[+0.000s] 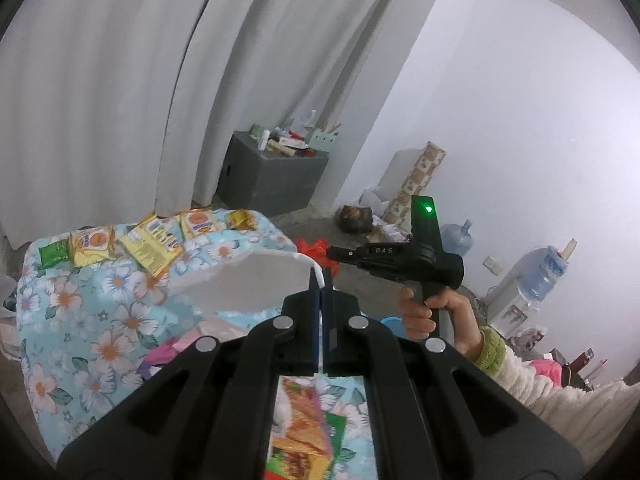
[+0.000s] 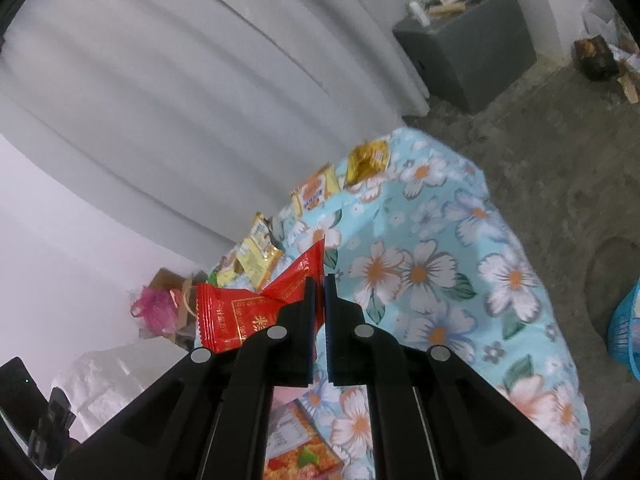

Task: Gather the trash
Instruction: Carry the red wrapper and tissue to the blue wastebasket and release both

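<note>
My left gripper [image 1: 321,280] is shut on the edge of a white bag [image 1: 256,284], which hangs open above the floral tablecloth [image 1: 100,320]. My right gripper [image 2: 319,280] is shut on a red snack wrapper [image 2: 240,316] and holds it up over the table. In the left wrist view the right gripper [image 1: 332,254] is out to the right, held by a hand, with the red wrapper [image 1: 316,246] at its tip. Several yellow and orange wrappers [image 1: 148,244] and a gold wrapper [image 2: 368,160] lie along the table's far edge. The white bag [image 2: 100,376] is at the lower left of the right wrist view.
A grey box [image 1: 272,176] with clutter on top stands by the white curtain. Water jugs [image 1: 548,272] and a patterned roll [image 1: 420,176] stand against the right wall. A blue basket [image 2: 626,332] sits on the concrete floor. Colourful packets [image 1: 304,432] lie under the left gripper.
</note>
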The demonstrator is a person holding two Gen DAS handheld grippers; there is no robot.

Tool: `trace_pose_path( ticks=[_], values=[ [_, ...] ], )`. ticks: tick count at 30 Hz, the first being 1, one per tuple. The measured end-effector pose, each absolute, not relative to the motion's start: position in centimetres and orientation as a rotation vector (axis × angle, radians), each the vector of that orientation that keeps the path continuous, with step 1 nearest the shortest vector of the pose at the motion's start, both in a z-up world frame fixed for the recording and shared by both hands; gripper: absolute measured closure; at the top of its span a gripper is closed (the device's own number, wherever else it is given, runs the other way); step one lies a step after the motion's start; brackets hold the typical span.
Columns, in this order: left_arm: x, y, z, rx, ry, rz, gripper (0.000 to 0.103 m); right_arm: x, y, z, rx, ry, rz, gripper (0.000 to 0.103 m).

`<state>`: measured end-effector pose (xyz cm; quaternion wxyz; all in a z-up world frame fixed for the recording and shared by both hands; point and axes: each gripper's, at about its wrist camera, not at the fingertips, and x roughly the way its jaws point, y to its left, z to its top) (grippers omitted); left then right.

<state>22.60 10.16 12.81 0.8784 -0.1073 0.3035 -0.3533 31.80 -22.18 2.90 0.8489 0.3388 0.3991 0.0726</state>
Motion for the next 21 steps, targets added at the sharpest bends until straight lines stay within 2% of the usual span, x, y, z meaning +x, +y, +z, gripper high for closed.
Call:
trace_pose_path(
  ticks=[11,21],
  values=[
    [19.0,4.9,15.6,-0.156,0.615,-0.828,0.103,22.8,-27.9,5.7,0.751,0.741,0.072,0.098],
    [18.7,-8.4,15.4,-0.088,0.684,-1.039,0.103,12.0,-38.5,4.6,0.816,0.670,-0.169,0.098]
  ],
)
